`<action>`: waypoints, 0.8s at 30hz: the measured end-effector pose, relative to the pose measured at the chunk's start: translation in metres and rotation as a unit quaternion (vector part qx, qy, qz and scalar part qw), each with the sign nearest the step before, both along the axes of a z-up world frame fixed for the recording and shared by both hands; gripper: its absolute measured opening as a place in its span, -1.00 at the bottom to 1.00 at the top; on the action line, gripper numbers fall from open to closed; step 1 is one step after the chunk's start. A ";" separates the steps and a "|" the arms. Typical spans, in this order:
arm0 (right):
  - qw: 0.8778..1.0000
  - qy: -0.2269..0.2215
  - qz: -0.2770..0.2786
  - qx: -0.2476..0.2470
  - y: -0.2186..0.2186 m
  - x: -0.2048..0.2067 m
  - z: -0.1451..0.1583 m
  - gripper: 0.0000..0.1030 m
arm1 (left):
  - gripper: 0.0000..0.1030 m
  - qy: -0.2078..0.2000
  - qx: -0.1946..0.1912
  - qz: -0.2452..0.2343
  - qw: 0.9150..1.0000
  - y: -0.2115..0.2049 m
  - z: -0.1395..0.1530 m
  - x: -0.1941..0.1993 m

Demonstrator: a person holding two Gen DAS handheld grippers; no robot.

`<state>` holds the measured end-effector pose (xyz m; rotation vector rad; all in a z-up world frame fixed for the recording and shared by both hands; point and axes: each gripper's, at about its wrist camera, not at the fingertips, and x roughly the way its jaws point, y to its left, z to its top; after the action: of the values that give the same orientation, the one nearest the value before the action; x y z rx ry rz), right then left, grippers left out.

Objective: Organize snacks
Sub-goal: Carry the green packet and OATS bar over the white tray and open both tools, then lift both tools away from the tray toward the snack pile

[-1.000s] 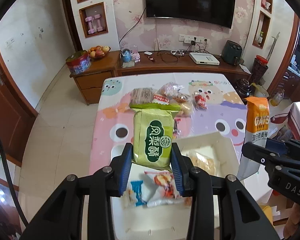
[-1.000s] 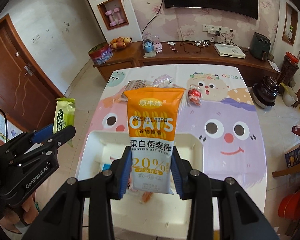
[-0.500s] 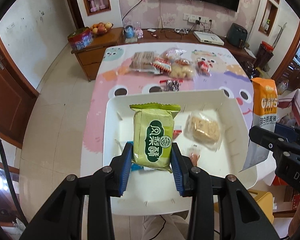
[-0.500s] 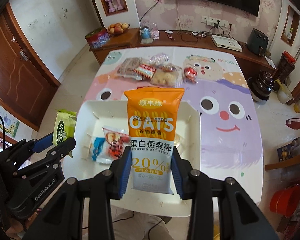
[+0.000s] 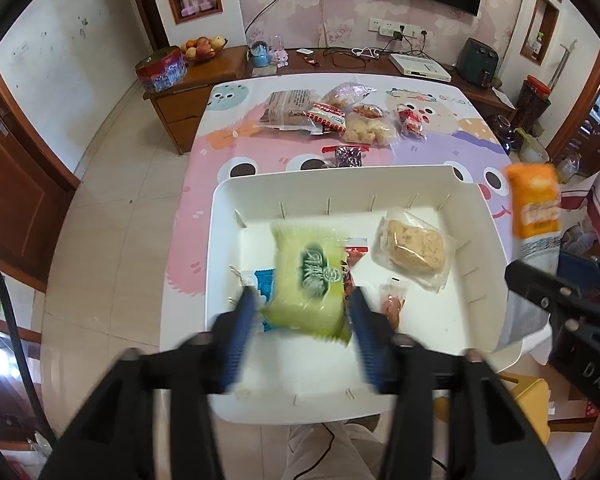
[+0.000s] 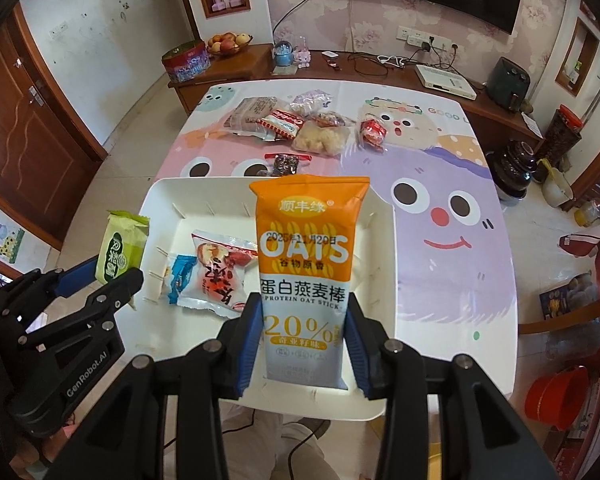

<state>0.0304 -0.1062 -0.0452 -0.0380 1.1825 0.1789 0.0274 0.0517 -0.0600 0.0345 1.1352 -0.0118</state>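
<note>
L gripper (image 5: 303,322) fingers are spreading: the green snack pack (image 5: 308,280), pinched a sec ago, now sits loose between them, blurred, dropping into the white tray (image 5: 476,216) over the blue & red packets. R gripper (image 6: 303,344) is starting to open too, fingers just easing, but the orange oat-stick pack (image 6: 306,280) is upright between them above the tray's right half. More snacks wait on the tabletop (image 6: 440,280) beyond. Likely next: oat pack released.

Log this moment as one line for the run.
left hand-held gripper: jaws opening, green packet between | right hand-held gripper: jaws opening, oat stick pack between | white bin: below both
</note>
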 end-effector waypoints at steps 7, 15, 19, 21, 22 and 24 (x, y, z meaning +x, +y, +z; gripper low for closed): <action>1.000 0.005 -0.011 0.001 -0.003 0.000 -0.001 -0.18 | 0.70 -0.011 0.000 0.010 1.000 0.001 0.005 -0.003; 1.000 0.000 -0.009 0.005 -0.002 -0.003 0.001 -0.17 | 0.70 -0.015 0.000 0.011 1.000 0.001 0.006 -0.005; 1.000 -0.001 -0.006 0.007 -0.002 -0.004 0.002 -0.17 | 0.70 -0.018 0.000 0.015 1.000 0.001 0.007 -0.007; 1.000 -0.001 -0.007 0.008 -0.002 -0.004 0.002 -0.17 | 0.70 -0.019 -0.002 0.016 1.000 0.001 0.008 -0.009; 1.000 -0.001 -0.007 0.008 -0.002 -0.004 0.002 -0.17 | 0.70 -0.021 -0.002 0.016 1.000 0.000 0.009 -0.009; 1.000 -0.002 -0.007 0.008 -0.002 -0.004 0.002 -0.17 | 0.70 -0.024 -0.002 0.016 1.000 0.000 0.010 -0.010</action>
<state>0.0261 -0.1081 -0.0431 -0.0168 1.1772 0.1757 0.0178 0.0517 -0.0498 0.0119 1.0873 0.0154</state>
